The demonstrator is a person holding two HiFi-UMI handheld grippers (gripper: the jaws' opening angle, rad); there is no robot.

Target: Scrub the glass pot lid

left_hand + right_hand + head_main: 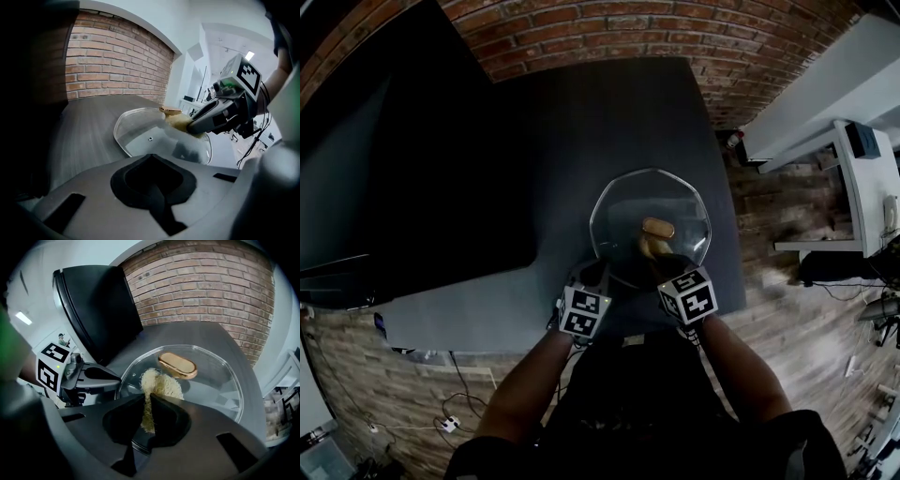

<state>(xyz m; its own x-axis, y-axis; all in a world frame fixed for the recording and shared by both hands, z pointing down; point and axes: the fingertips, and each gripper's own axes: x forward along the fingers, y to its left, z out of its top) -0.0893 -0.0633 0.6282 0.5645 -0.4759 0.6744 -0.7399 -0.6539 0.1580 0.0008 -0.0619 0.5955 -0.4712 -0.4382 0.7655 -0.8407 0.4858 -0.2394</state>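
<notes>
Toward the near right part of a dark grey table [581, 122]: glass pot lid [623, 211], lying with its golden oval knob [657, 228] facing up, far rim well short of the table's back edge, right rim close to the table's right edge. Clear glass, tabletop showing through. Fully flat or slightly raised: cannot tell.

At the lid's near-left rim: left gripper [119, 379], jaws closed on the glass edge, tips reaching only just past the rim. Held low, almost level with the tabletop, marker cube [584, 312] on the end toward the person.

Over the lid's near half: right gripper [191, 126], jaws clenched on a pale yellow fibrous scrubber [161, 383]. Pinches a thin strand in the seam between the pads; leaves the fuller tuft spread out beyond the tips. Tuft down on the glass, just beside the knob's near side. Angled downward onto the lid from the person's right.

Side by side at the lid's near edge: both grippers, close together yet apart, bare forearms [525, 384] running back to a torso in dark clothing.

Behind the table: red brick wall [609, 28]. Along the table's left side: large black panel [412, 141], standing upright. Off the table to the right: wooden floor [787, 309] and a white desk [862, 178].
</notes>
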